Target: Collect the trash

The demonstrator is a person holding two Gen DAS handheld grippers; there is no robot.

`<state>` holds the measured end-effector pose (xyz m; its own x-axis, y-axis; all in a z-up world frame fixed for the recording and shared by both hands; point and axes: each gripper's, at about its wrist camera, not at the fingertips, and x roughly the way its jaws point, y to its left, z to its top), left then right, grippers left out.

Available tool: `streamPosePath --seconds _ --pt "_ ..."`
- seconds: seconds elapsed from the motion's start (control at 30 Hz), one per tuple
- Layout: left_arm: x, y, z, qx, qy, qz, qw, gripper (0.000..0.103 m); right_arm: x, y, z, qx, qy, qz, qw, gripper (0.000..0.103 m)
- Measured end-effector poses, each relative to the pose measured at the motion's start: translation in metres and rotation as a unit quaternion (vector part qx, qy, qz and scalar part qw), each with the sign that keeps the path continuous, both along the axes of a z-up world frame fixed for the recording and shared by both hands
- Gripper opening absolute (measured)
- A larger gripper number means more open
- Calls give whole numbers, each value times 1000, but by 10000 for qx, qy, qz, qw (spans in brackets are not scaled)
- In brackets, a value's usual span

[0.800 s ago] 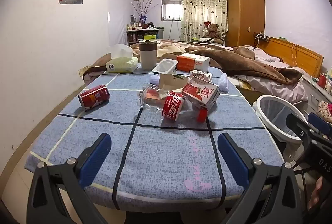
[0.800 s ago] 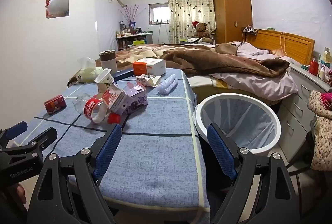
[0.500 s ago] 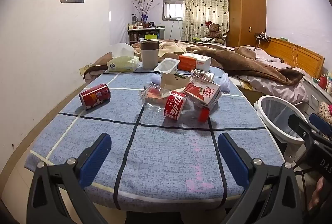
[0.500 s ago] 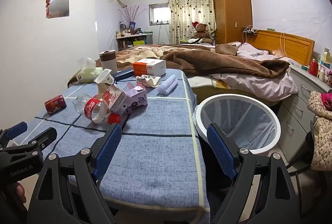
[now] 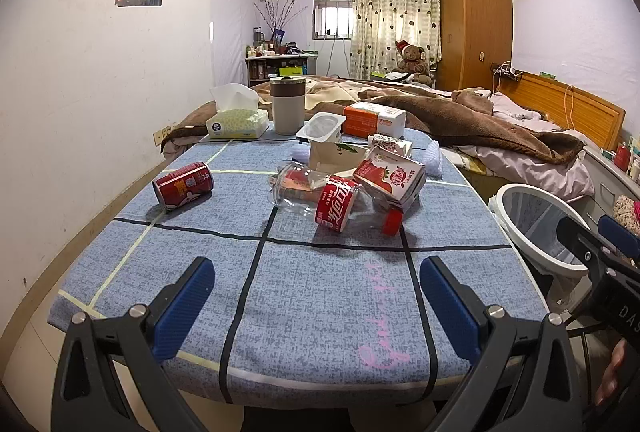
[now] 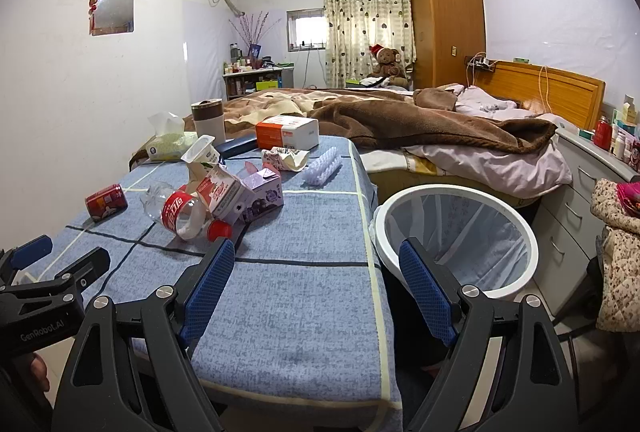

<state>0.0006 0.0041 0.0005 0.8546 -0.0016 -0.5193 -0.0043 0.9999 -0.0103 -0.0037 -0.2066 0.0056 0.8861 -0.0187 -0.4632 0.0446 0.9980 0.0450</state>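
One can [image 5: 183, 186], one bottle [image 5: 332, 203], two cartons [image 5: 390, 178] [image 6: 262, 194], one orange box [image 5: 374, 119], one tissue pack [image 5: 237, 122], one bin [image 6: 454, 237], one cup [image 5: 287, 105], one teddy [image 5: 411, 57].

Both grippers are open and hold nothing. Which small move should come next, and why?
Probably move the right gripper forward toward the plastic bottle. It lies on its side as the nearest trash on the table, and the bin stands open on that gripper's side. The left gripper is also open and holds nothing.

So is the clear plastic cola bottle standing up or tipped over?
Tipped over: the clear plastic cola bottle lies on its side on the blue tablecloth, red cap toward the camera.
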Motion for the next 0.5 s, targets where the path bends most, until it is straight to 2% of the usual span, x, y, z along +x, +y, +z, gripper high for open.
streamPosePath --seconds 0.5 --pt "0 -1 0 7 3 6 10000 103 0 0 0 -6 -6 -4 10000 86"
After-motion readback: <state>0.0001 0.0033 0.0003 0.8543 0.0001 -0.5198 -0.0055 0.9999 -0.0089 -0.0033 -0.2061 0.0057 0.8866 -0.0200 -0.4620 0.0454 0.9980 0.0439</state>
